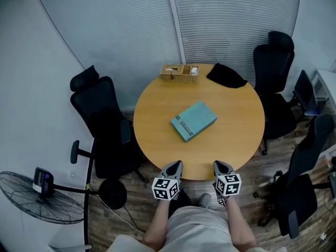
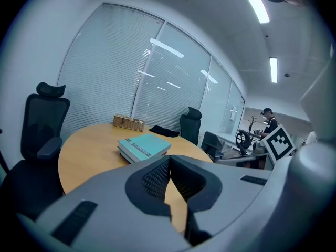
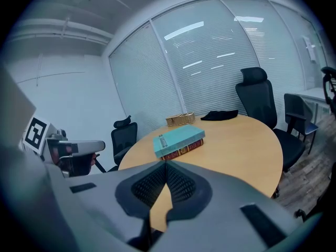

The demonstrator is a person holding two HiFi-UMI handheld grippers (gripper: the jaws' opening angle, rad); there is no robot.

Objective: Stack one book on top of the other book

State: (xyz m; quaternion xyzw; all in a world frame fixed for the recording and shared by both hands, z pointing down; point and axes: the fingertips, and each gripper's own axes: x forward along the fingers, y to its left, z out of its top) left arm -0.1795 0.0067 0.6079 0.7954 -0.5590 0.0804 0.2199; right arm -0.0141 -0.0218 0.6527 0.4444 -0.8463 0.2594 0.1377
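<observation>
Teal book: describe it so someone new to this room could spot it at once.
Find the round wooden table ringed by black office chairs. Near its middle the teal book lies flat on top of a red-spined book. It is the only teal thing on the table; the wicker basket and the black cloth sit apart at the far edge.

Round wooden bench (image 1: 231, 135). Black office chairs (image 1: 105, 125): one left, others right. Pale slatted blinds (image 1: 131, 30) across a glazed wall. Floor (image 1: 265, 164), seemingly wood plank. Pedestal fan (image 1: 39, 196), lower left. Lit ceiling strip light (image 2: 274, 70).
</observation>
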